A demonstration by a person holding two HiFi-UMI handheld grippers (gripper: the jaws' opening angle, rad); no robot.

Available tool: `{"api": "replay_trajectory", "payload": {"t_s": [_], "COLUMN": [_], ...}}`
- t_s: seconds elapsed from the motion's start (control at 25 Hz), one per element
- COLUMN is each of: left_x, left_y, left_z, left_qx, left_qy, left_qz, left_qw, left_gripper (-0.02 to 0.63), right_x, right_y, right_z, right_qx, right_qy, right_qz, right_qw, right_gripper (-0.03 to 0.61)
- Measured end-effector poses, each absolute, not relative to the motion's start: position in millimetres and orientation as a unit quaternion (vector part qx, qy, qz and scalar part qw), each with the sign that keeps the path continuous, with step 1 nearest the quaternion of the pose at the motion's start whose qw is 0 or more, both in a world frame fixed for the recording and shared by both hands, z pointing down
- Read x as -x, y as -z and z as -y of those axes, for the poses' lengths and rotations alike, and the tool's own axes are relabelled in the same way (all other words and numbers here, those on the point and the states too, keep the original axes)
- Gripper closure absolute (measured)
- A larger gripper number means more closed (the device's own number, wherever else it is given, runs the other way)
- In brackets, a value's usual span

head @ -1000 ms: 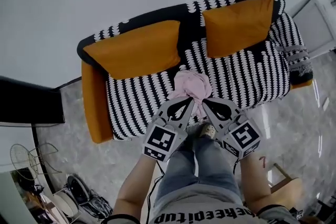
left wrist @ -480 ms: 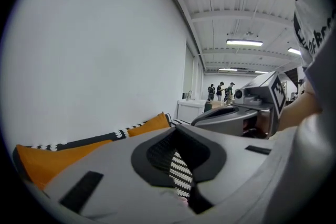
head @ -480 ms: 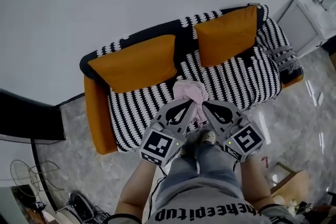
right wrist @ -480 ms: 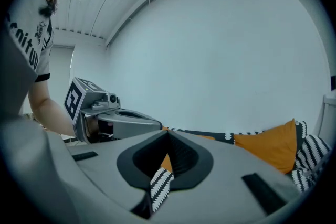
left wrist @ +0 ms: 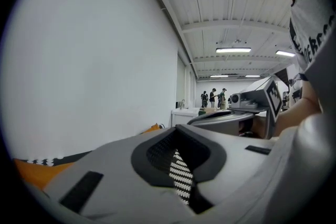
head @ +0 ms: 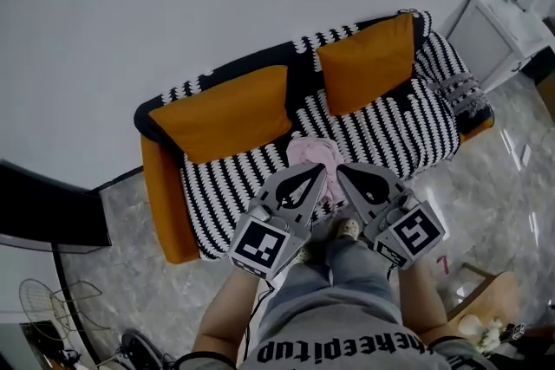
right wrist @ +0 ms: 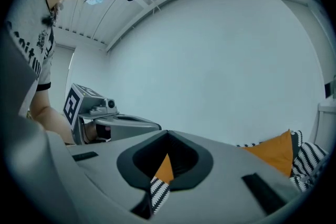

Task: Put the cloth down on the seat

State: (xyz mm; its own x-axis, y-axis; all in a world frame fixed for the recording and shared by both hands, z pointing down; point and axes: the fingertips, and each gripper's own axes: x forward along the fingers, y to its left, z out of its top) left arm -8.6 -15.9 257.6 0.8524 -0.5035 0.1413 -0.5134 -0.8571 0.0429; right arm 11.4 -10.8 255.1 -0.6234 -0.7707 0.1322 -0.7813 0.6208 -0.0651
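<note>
Compared with a second ago, the sofa is seen smaller and slightly turned, and more of the white cabinet (head: 496,29) is shown at the right. Nearest, the grey two-jaw left gripper (head: 319,172) and its right gripper (head: 342,172) twin are held side by side above the knees. On each the jaws are pressed together with nothing caught between them. Just beyond their tips, the crumpled pink cloth (head: 312,152) is laid on the black-and-white striped sofa seat (head: 234,182), at the middle of its front edge. Farther back, two orange cushions (head: 230,113) are propped against the backrest. The putting-down is judged complete; next, only a clean withdrawal of both grippers is called for.
</note>
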Motion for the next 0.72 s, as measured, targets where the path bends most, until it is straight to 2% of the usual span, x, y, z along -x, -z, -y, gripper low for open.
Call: {"api": "replay_trajectory", "payload": {"t_s": [0.72], "left_x": [21], "left_y": [-233], "left_z": [-5], "left_qx": [-0.963], "left_qy": [-0.037], "left_qz": [0.265], "left_qw": [0.036], "left_gripper": [0.591], "right_x": [6], "right_y": [-225], "right_z": [-9], "right_qx": [-0.43], "right_qy": [-0.023], "right_qz": [0.902], "right_qw": [0.034], "right_gripper": [0.584]}}
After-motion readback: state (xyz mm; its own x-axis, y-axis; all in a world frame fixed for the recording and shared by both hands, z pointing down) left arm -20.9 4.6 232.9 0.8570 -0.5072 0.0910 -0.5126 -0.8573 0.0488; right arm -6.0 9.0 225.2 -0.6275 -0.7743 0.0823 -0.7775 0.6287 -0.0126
